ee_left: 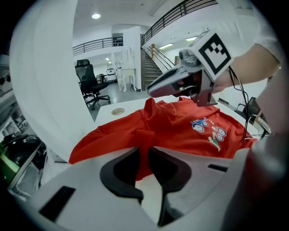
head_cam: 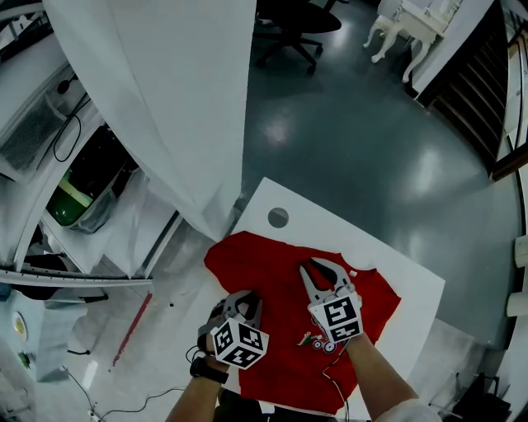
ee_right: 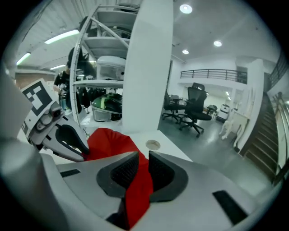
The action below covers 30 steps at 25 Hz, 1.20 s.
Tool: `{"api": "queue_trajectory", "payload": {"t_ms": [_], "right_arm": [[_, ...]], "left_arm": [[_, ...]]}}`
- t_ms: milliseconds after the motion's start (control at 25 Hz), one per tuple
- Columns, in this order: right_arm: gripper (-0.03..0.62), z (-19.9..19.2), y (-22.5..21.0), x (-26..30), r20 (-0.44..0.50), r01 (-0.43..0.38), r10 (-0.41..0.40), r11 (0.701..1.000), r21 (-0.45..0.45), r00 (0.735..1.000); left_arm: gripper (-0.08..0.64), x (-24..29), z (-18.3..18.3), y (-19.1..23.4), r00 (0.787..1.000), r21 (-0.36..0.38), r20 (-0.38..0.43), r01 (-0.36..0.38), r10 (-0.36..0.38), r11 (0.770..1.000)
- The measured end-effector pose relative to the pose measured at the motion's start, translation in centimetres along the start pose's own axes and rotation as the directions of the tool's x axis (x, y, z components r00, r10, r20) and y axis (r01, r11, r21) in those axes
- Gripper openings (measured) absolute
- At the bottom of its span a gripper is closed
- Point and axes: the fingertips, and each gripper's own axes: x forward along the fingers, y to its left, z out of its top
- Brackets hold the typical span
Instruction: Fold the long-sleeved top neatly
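Cloth of the top [head_cam: 268, 268] is pinched at its near left edge by the left gripper [ee_left: 145, 152], whose jaws are almost together. A raised fold is caught between the narrowly parted pads of the right gripper [ee_right: 143, 155], and both pads appear to be touched by it. The red top is spread, rumpled, on the table [head_cam: 404, 284]. If that fold slips out early, a crooked crease could be left. Beyond, a hole [head_cam: 278, 218], a column [head_cam: 165, 91] and a chair [head_cam: 293, 25] are seen; the folding is obstructed by none.
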Motion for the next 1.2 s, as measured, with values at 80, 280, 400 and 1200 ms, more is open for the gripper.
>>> {"api": "queue_trajectory", "payload": {"t_ms": [80,280,400,1200], "right_arm": [[0.094,-0.8,-1.3,-0.1,-0.035,0.016,-0.015,0.999,0.038,0.999],[0.122,-2.3,-1.7,1.4,-0.116,-0.046,0.058,0.993,0.110,0.992],[0.062,-3.4,-0.4,3.1,-0.194,-0.088,0.100,0.994,0.067,0.976],[0.058,-6.1,1.8,6.0,-0.244,-0.135,0.141,0.990,0.038,0.960]], "left_arm": [[0.069,0.0,0.2,0.1,1.000,0.006,0.000,0.000,0.000,1.000],[0.069,0.3,0.5,-0.1,1.000,0.016,-0.002,0.005,-0.005,1.000],[0.069,0.2,0.5,0.0,1.000,0.016,0.000,0.002,-0.002,1.000],[0.024,2.1,-0.3,0.2,0.989,0.233,-0.123,-0.051,0.082,0.971]]}}
